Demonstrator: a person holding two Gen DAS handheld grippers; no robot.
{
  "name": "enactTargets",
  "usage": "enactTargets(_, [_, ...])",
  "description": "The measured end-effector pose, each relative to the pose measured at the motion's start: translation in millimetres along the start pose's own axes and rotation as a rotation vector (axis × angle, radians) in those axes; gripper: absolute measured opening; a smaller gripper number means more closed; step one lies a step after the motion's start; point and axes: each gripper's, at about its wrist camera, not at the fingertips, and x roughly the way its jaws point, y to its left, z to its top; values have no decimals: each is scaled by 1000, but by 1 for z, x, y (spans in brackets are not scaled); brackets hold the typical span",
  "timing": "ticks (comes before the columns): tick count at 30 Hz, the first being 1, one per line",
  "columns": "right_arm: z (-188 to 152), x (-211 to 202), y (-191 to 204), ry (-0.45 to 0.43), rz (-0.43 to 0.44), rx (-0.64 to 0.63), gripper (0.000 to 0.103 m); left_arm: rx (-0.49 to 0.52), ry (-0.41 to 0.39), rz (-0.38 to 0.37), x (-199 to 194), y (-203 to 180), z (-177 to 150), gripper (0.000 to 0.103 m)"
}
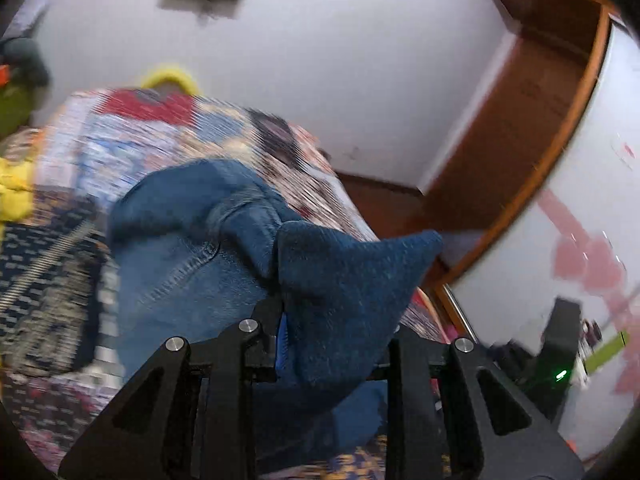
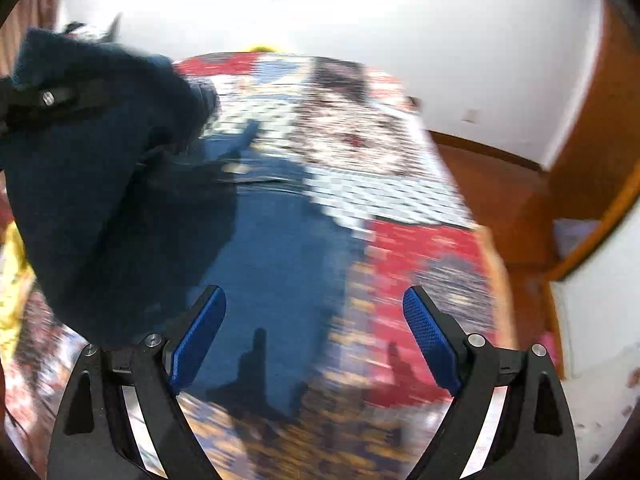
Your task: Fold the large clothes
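**Denim lifted in one gripper, the other held wide over the bed**

The left gripper (image 1: pixel 320 344) is clenched on a thick fold of blue jeans (image 1: pixel 188 248), the cloth bunching into a blunt, pointed peak above its black jaws; a sliver of blue ribbed pad shows against the fabric. The denim is coarse-woven, paler along its stitched seams (the double row of thread is plain near the middle), and it hangs in soft rolls down to the bed (image 1: pixel 120 136).

The right gripper (image 2: pixel 314 340) stands released, its blue dimpled pads (image 2: pixel 198 344) far apart with nothing between them. Beneath it the rest of the jeans lies flat and smooth on the patchwork bedcover (image 2: pixel 420 248), a busy print of red, white and navy blocks. At the left, the raised dark fold drapes from the other gripper. Polished brown wood flooring (image 2: pixel 492 184) lies to the right.
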Motion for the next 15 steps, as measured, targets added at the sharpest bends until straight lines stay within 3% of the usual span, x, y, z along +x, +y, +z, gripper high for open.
enactTargets(5, [-26,-19,-59,18,-113,49,89,201,165,-3,57,-60,-53,24])
enactTargets(9, [-40,-26,-78,28,-143,80,89,312,293,0,84,-70,-96,23])
enactTargets(15, [-45,-35,-80,17,-108,93,89,340,314,-29,66,-71,-104,24])
